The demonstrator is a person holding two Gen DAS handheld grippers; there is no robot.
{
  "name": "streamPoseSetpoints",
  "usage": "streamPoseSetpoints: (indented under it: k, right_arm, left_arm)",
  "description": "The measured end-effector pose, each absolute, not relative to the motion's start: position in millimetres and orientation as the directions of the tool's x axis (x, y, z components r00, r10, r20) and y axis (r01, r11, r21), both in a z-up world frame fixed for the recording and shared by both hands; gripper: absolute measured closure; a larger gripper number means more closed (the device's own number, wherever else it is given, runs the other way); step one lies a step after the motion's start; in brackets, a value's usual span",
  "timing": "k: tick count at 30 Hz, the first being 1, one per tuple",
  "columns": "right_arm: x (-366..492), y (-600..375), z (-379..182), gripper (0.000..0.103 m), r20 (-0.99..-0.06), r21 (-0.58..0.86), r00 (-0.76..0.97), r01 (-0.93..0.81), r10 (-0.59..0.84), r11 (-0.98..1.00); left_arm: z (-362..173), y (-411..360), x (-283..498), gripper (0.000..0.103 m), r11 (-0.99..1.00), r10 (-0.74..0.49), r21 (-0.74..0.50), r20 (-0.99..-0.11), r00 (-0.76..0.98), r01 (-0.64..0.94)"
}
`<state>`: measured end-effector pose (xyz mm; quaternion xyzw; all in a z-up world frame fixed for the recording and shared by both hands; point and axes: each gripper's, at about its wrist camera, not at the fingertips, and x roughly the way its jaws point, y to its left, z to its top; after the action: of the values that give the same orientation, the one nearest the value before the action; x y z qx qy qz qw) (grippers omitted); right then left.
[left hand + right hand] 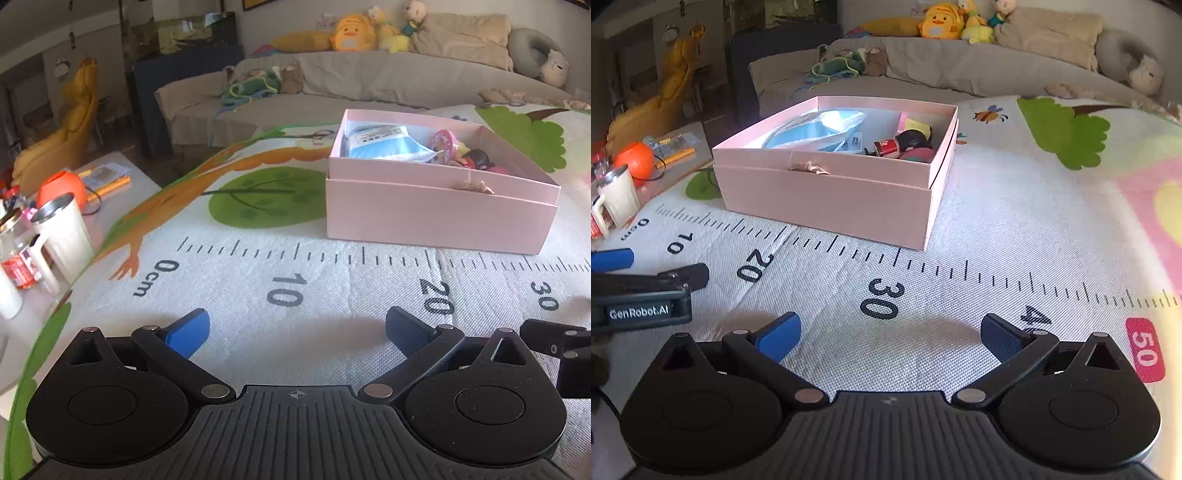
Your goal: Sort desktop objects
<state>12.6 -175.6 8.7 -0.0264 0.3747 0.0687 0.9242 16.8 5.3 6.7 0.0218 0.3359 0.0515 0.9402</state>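
Observation:
A pink open box [439, 218] stands on the printed play mat [258, 280]; it also shows in the right wrist view [827, 203]. It holds a blue packet [380, 144], a round pink toy [441, 146] and a small doll with black hair [905, 144]. My left gripper [297, 332] is open and empty, low over the mat in front of the box. My right gripper [890, 334] is open and empty, beside it to the right. The left gripper's side also shows in the right wrist view [646, 291].
A side table at the left carries a white mug [64, 236], an orange ball [61, 188] and pencils [110, 182]. A grey sofa [369, 81] with plush toys [352, 33] runs behind the mat. A ruler print [886, 295] crosses the mat.

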Motion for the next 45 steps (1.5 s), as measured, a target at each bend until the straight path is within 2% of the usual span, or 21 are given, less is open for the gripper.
streamPoseSetpoints:
  k: [5, 10, 45]
  right_arm:
    - [21, -175, 5, 0.0, -0.677, 0.002, 0.73, -0.126, 0.094, 0.992]
    - [11, -179, 2, 0.0, -0.641, 0.011, 0.759, -0.139, 0.113, 0.99]
    - [13, -177, 2, 0.0, -0.643, 0.001, 0.758, -0.137, 0.106, 0.991]
  left_arm:
    - [5, 17, 17, 0.0, 0.997, 0.064, 0.0, -0.643, 0.764, -0.083]
    - [5, 21, 15, 0.0, 0.997, 0.067, 0.005, -0.643, 0.763, -0.083]
    - [5, 21, 15, 0.0, 0.997, 0.066, 0.005, -0.643, 0.763, -0.082]
